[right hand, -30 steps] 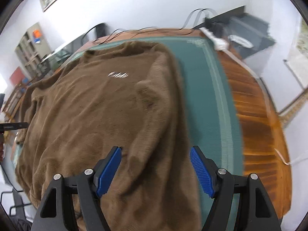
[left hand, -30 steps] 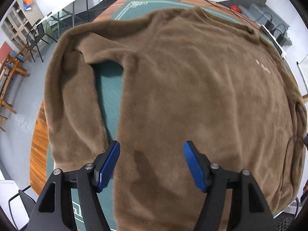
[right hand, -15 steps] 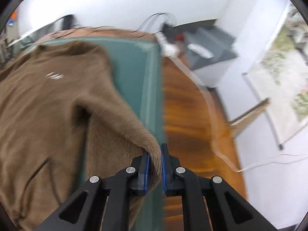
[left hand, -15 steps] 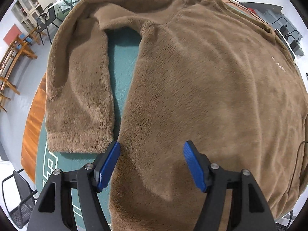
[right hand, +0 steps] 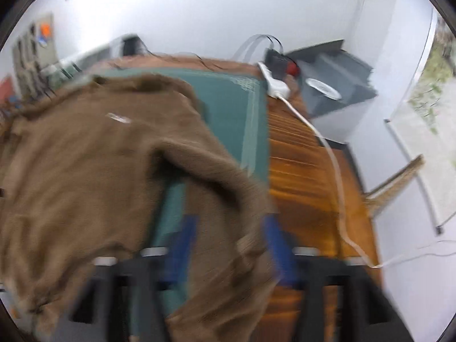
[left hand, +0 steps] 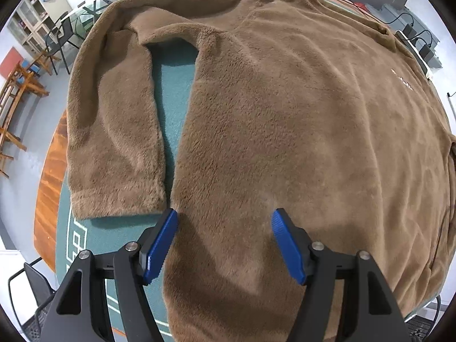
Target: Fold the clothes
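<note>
Sweater (left hand: 285,119) — brown fleece, lay spread flat over green-matted surface (left hand: 173,91), one sleeve (left hand: 114,131) alongside. Left gripper (left hand: 223,243) hovered above hem, fingers wide apart, empty. Right gripper (right hand: 230,245) — blurred, fingers parted around other sleeve (right hand: 225,199).

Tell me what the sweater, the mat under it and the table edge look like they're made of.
Sweater: plush fleece or faux fur, going by its thick matte brown pile. Mat: looks like felt or a low-pile textile, flat green with a pale line border. Table: varnished wood or veneer, orange-brown with visible grain and some gloss.
</note>
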A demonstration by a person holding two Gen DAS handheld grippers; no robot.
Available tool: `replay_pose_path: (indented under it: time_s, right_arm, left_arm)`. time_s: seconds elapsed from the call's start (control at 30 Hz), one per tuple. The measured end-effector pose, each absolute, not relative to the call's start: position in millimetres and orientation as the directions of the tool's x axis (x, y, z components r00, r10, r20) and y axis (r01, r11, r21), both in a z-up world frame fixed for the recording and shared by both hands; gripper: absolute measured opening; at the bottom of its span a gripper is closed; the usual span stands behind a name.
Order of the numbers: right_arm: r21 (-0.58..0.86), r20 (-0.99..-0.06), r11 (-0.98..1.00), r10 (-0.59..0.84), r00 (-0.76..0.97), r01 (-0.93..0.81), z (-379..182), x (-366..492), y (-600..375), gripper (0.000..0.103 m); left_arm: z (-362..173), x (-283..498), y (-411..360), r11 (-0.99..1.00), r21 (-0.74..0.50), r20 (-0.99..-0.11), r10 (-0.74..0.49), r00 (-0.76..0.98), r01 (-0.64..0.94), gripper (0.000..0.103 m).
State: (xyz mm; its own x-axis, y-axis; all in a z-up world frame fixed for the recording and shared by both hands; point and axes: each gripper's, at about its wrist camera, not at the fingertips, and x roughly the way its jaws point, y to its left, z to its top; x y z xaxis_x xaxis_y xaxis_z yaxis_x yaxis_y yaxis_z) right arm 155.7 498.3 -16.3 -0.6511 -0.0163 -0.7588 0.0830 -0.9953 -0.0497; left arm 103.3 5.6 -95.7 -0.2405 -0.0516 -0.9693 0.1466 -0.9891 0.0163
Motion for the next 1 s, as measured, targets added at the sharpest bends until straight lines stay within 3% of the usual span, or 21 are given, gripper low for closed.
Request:
replay_pose_path:
  time_s: [0.2, 0.37, 0.7, 1.0]
  right_arm:
    - [0.321, -0.718, -0.858, -0.497, -0.488, 0.401, 5, 227, 478, 0.079]
    - [0.430, -0.709, -0.748, -0.626, -0.324, 0.505, 2, 262, 463, 0.079]
    - [0.418, -0.809, -0.828, -0.526, -0.262, 0.374, -83, 251, 441, 0.079]
    - [0.415, -0.812, -0.841, -0.514, -0.276, 0.346, -105, 228, 439, 0.079]
  left_arm:
    - [-88, 127, -3, -0.987, 0.005, -0.972, -0.042, -0.231, 0.161, 0.073]
    - [-80, 153, -15, -0.983, 0.003, -0.972, -0.046, -0.230, 0.185, 0.073]
    - [-76, 192, -28, -0.973, -0.053, -0.971, -0.003, -0.239, 0.227, 0.076]
    - [-86, 208, -40, -0.946, -0.175, -0.961, 0.103, -0.257, 0.274, 0.076]
